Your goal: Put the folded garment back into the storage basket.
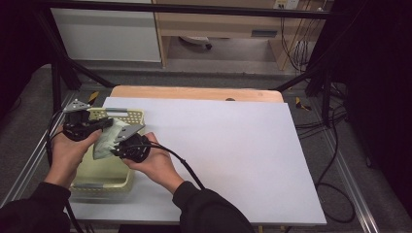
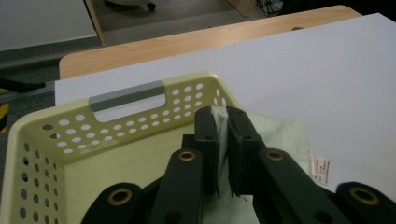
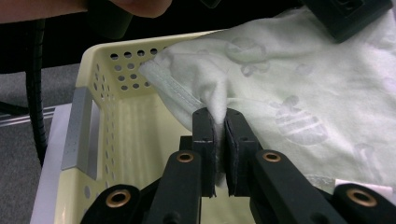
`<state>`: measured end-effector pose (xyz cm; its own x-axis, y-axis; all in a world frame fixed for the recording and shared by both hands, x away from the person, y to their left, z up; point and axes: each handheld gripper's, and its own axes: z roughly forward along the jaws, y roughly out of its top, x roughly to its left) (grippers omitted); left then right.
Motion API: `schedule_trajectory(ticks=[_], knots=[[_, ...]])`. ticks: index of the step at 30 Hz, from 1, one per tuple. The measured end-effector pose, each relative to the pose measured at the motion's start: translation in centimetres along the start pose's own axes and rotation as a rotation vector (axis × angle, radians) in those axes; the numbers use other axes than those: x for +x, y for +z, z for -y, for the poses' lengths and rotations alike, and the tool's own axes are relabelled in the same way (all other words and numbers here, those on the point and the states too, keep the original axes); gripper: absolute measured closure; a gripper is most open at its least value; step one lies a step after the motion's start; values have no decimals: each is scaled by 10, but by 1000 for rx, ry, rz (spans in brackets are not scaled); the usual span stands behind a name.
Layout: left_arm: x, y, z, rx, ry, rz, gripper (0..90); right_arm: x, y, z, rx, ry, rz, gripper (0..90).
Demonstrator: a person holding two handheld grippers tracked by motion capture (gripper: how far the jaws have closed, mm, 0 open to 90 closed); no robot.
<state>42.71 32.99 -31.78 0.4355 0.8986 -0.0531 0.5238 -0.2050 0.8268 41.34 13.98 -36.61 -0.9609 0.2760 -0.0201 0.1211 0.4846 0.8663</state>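
I see the bench (image 1: 233,145) across the middle of the high view, a pale yellow basket (image 1: 104,167) at its left edge, and a light green cloth (image 1: 108,141) held over it; my left gripper (image 2: 223,122) and right gripper (image 3: 219,122) each pinch a fold of that cloth
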Motion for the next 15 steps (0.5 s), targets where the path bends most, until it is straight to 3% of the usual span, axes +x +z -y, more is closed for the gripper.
schedule_trajectory(ticks=[15], knots=[[3, 10, 2, -7, 0, -27, 838, -6, 0, 5, 1, 11, 30, 845]])
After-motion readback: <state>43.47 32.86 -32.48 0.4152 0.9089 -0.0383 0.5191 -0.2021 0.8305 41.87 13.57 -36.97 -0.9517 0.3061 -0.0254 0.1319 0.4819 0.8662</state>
